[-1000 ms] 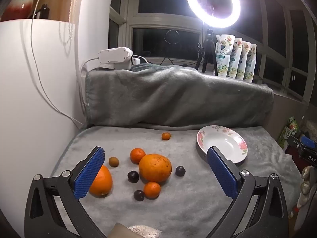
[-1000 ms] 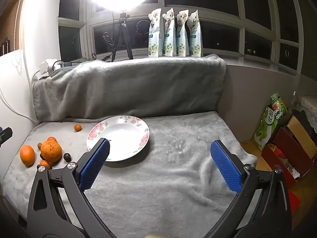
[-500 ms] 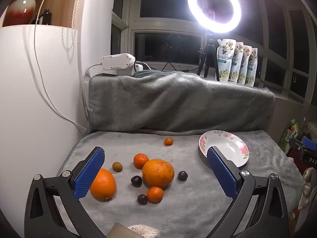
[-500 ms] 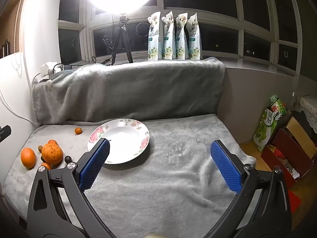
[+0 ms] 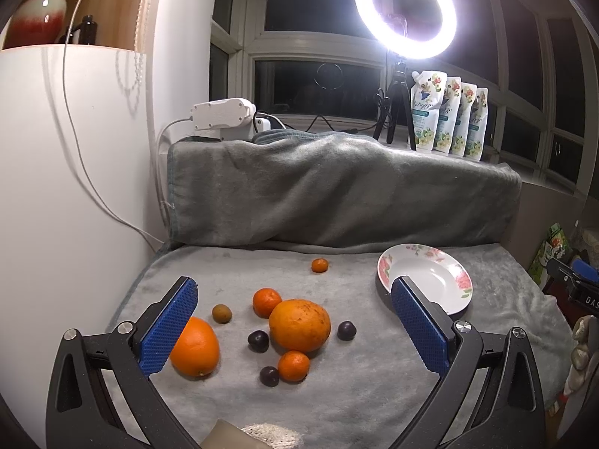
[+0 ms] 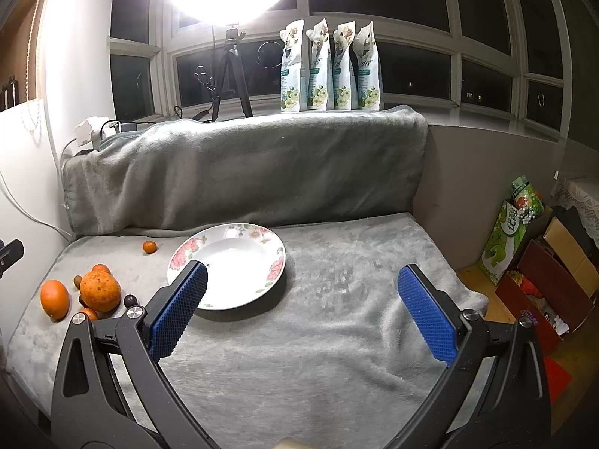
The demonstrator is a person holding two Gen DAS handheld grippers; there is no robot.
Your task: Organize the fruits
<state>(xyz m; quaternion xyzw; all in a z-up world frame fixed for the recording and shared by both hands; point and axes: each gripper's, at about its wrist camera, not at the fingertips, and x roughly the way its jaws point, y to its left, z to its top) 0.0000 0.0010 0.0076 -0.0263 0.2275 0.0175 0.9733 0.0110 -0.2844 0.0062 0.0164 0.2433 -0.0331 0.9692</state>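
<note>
**Fruit scattered, plate empty, both grippers free**

A grey blanket (image 5: 337,404) covers the surface. On its right part sits the floral plate (image 6: 269,262), holding nothing. The fruit lies in a loose cluster at the left: a big mottled orange (image 5: 299,324), a smooth orange (image 5: 196,351), three mandarins, one (image 5: 319,265) well apart near the back fold, then a brown kiwi-like fruit (image 5: 221,313) and three dark plums.

The left gripper (image 5: 295,331) and right gripper (image 6: 302,312) hover with fingers spread wide, gripping nothing. Judging by position, the left one is nearest the fruit; the big orange would be a sensible first pick, taken across its widest part, square-on, since it could roll against its neighbours.

Only the left view separates the small plums; only the right view shows the plate's whole rim and the bare blanket beside it.
</note>
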